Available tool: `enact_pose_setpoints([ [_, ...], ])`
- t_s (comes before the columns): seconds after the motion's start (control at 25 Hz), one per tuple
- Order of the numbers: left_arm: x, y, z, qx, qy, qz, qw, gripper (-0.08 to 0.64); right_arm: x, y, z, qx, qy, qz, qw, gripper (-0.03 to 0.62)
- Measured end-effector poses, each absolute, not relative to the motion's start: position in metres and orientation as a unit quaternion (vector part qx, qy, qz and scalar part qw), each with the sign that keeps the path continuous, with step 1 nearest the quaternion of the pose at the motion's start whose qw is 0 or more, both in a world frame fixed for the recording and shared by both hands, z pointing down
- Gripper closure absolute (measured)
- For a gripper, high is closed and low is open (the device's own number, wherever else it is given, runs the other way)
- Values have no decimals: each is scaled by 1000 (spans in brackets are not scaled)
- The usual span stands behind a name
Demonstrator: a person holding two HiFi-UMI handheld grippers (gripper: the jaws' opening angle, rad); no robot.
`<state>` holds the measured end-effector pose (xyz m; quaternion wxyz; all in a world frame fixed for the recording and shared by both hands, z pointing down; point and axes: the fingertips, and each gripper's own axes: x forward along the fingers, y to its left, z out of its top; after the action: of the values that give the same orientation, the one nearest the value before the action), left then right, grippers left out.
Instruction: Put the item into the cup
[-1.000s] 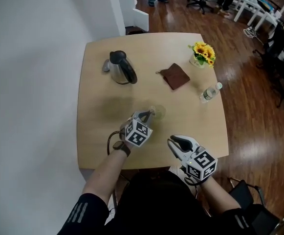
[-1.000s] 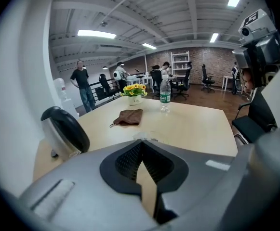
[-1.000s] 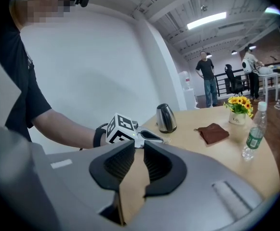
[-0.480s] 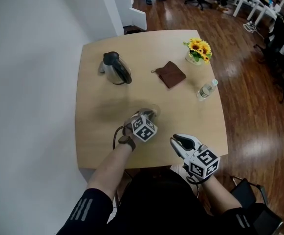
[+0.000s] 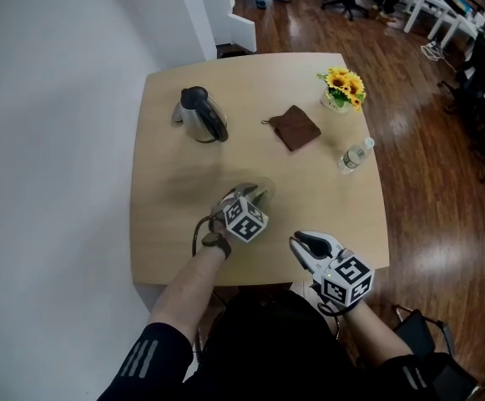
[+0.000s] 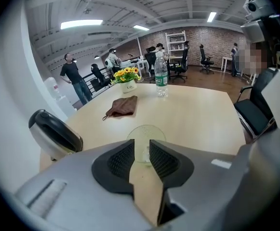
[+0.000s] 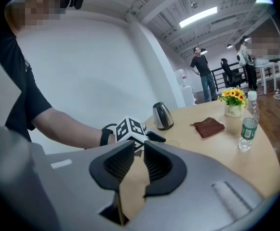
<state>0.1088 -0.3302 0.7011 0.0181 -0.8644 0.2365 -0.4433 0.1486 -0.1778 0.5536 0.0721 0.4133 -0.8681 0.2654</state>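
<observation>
A clear glass cup (image 5: 265,192) stands near the middle of the tan table (image 5: 167,224). My left gripper (image 5: 253,196) hovers right over the cup's near rim with its jaws opening. In the left gripper view the cup (image 6: 146,131) shows just beyond the parted pads, and a small pale item (image 6: 145,154) appears inside it, below the left gripper (image 6: 142,150). Nothing is pressed between those pads. My right gripper (image 5: 302,242) hangs at the table's front edge, and in its own view the right gripper (image 7: 139,150) is open and empty.
A steel kettle (image 5: 202,115) stands at the back left. A brown cloth (image 5: 296,129), a pot of sunflowers (image 5: 343,90) and a water bottle (image 5: 355,156) sit on the right side. Beyond the table are wooden floor, chairs and people.
My left gripper has shifted slightly forward over the cup and its jaws have parted. The right gripper has barely moved.
</observation>
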Motion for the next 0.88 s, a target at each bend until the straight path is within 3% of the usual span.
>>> enact_pose_setpoints([
  [0.16,111,-324,689,-876,239,-420,8,468,148,-179,552,409,-871,263,70,522],
  [0.52,70,-261,584,-930,263,-252,-45,468,142,-188,538,376,-891,251,54,522],
  [0.88,0,-178,553,-912,331,-232,-66,474,120,-177,542,328,-900,283,51,522],
])
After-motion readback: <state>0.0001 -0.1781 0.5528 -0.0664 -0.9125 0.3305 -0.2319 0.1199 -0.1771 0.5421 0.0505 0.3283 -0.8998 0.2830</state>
